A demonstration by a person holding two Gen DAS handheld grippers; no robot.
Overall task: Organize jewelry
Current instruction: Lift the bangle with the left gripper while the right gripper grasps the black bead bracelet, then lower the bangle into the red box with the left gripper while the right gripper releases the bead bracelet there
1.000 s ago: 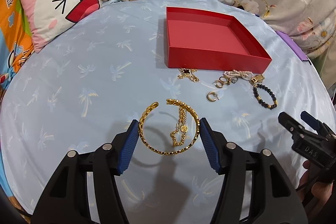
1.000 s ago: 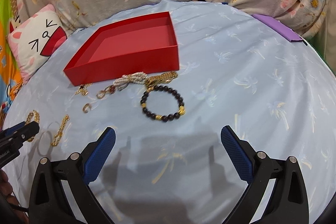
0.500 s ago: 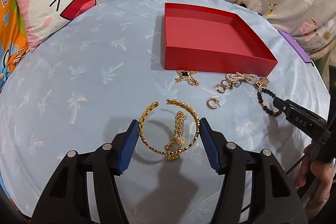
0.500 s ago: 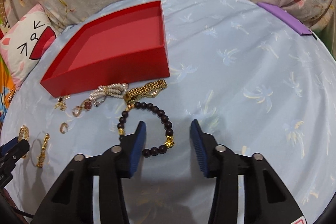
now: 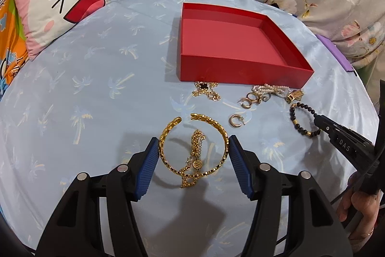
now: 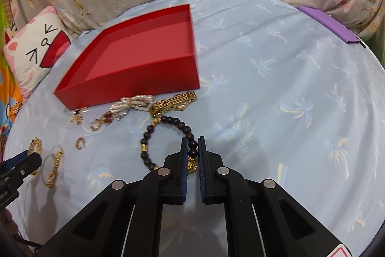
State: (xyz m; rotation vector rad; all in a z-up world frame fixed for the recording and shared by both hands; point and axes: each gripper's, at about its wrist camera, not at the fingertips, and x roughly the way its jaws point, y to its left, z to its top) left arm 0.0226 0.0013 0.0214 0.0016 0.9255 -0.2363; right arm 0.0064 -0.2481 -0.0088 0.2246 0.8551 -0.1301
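An empty red box [image 5: 231,49] [image 6: 139,59] sits on the blue cloth. My left gripper [image 5: 193,146] holds a gold open bangle [image 5: 217,127] between its blue pads, with a gold chain and round charm [image 5: 196,155] lying across the bangle. My right gripper [image 6: 192,146] is shut on the black bead bracelet [image 6: 154,127], which also shows in the left wrist view [image 5: 294,121], still resting on the cloth. The right gripper appears in the left wrist view [image 5: 320,121].
In front of the box lie a clover necklace [image 5: 204,88], gold hoop earrings [image 5: 235,121], a pearl bracelet [image 6: 132,104] and a gold watch-style band [image 6: 173,101]. A cat cushion [image 5: 60,6] lies far left. A purple item [image 6: 329,27] lies at the far right cloth edge.
My right gripper moved forward over the black bead bracelet and closed its jaws on it. My left gripper stayed on the gold bangle and shifted only slightly.
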